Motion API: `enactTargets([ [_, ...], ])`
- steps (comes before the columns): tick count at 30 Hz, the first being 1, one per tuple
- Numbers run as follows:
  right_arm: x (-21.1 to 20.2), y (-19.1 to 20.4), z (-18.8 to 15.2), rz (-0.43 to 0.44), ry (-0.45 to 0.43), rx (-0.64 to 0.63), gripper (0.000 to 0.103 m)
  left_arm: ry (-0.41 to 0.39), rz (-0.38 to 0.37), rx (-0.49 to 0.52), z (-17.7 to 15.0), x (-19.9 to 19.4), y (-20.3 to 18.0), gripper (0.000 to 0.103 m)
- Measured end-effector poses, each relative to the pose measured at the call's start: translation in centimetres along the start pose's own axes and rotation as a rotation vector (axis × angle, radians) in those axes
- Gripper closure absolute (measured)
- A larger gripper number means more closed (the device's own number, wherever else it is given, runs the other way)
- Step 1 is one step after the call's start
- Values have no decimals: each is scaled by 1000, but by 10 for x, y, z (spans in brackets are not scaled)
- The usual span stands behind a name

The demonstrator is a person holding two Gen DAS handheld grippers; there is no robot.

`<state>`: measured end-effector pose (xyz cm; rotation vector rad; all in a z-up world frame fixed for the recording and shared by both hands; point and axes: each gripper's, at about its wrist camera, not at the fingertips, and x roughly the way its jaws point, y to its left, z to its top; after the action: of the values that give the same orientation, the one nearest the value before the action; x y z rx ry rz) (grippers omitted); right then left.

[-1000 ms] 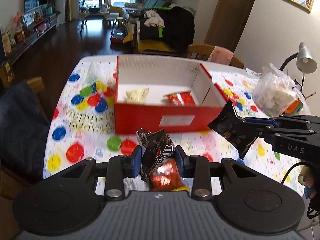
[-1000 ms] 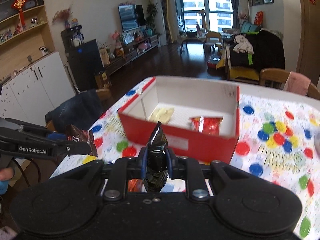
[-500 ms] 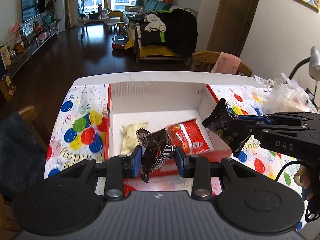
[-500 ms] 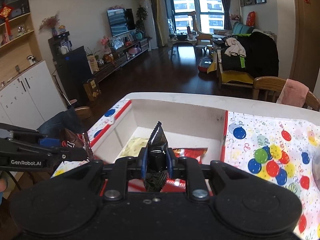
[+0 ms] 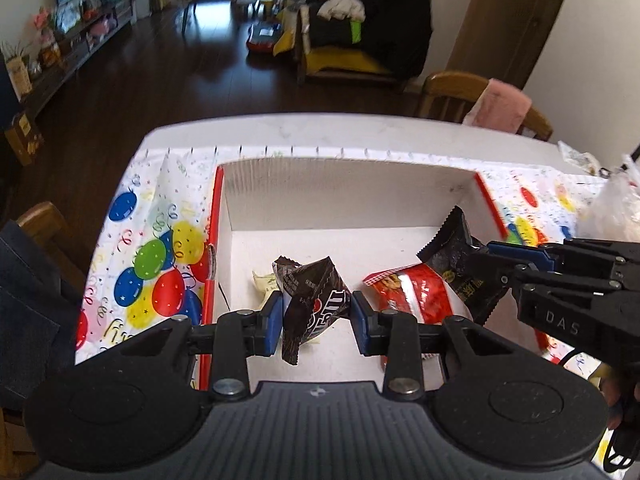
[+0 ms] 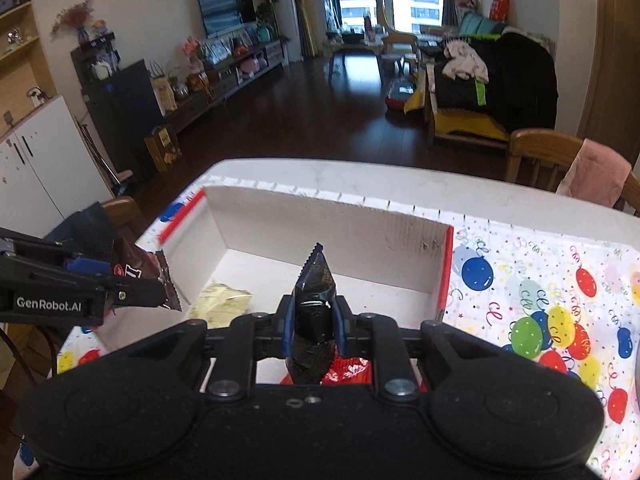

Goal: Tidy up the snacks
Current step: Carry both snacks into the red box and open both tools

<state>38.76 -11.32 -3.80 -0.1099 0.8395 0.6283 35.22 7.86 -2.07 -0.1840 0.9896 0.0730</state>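
Note:
A red cardboard box [image 5: 344,184] with a white inside stands on the table. My left gripper [image 5: 316,322] is shut on a dark brown chocolate packet [image 5: 310,300] and hangs over the box's left part. My right gripper [image 6: 314,326] is shut on a black snack packet [image 6: 314,312] and hovers over the box too; it shows in the left wrist view as the right gripper [image 5: 480,268] holding the black packet [image 5: 452,248]. On the box floor lie a red snack packet [image 5: 408,288] and a pale yellow packet [image 6: 222,302].
A balloon-print cloth [image 5: 152,248] covers the white table [image 5: 320,128]. A clear plastic bag [image 5: 616,208] sits at the right edge. Wooden chairs [image 6: 536,152] stand behind the table, one with a pink cloth over it, and another chair [image 5: 36,224] with dark fabric at the left.
Both grippers have moved forward from in front of the box to above its inside, each still holding its packet. The box now fills more of both views.

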Motion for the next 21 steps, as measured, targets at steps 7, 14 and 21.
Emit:
enactTargets([
  [7,38,-7,13,-3,88,33,84,97,20,-44,22,38,4,69],
  [14,64,-9,18,-17,149,51,84,169,47,-48,33,67,8,69],
  [21,73,-11,17,-14,184,61,84,206,52,-42,34,81,10,68],
])
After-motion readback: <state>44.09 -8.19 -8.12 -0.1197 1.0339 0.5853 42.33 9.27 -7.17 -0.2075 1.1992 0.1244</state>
